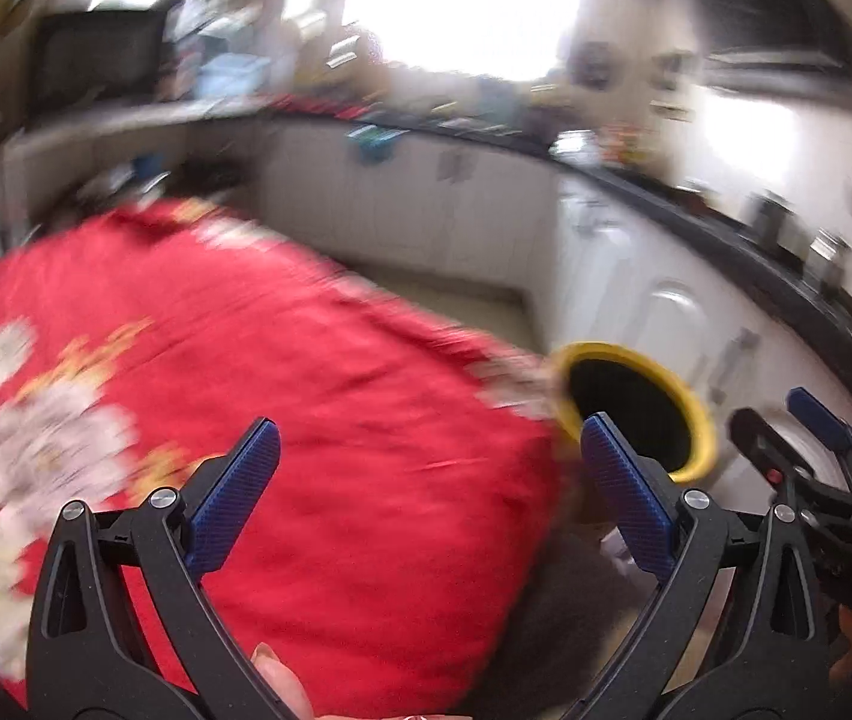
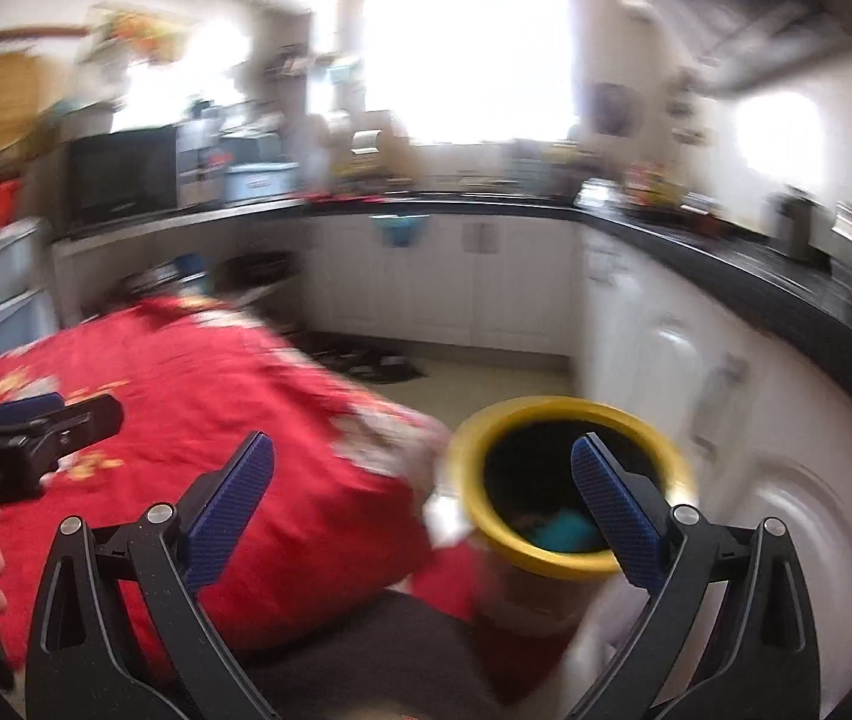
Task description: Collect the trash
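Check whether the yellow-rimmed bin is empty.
Not empty: the right wrist view shows something teal and brownish at the bottom of the yellow-rimmed bin.

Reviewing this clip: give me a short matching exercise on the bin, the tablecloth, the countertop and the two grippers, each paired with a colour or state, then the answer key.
Things:
1. bin rim
2. tablecloth
3. countertop
4. left gripper and right gripper

Colour or state:
A. black
B. open, holding nothing
C. yellow
D. red with a flower print

Pairs: 1-C, 2-D, 3-A, 4-B
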Demonstrator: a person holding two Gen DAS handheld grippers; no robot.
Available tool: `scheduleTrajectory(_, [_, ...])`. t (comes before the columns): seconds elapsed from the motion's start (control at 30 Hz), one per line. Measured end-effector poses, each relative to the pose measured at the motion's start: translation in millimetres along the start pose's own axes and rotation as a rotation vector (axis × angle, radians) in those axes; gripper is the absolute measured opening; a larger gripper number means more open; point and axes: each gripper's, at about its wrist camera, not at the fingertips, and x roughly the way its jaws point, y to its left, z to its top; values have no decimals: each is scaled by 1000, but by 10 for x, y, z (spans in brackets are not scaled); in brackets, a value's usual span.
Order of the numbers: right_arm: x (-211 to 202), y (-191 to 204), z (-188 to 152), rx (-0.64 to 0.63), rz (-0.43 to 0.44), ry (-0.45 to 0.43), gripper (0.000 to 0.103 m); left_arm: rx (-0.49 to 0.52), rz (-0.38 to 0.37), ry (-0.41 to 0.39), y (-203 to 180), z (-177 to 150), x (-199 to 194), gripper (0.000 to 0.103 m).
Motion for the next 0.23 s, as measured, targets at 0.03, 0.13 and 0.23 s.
scheduleTrajectory(0.03, [121,244,74,-48,73,15,97,-56,83,10,327,23,-58,92])
scheduleTrajectory(0.13, [472,1135,229,-187,316,76,97,-210,355,10,1304,-5,-314,92])
scheduleTrajectory(0.23, [769,2172,241,-330,529,174,97,-369,645,32,2316,-181,-662,92])
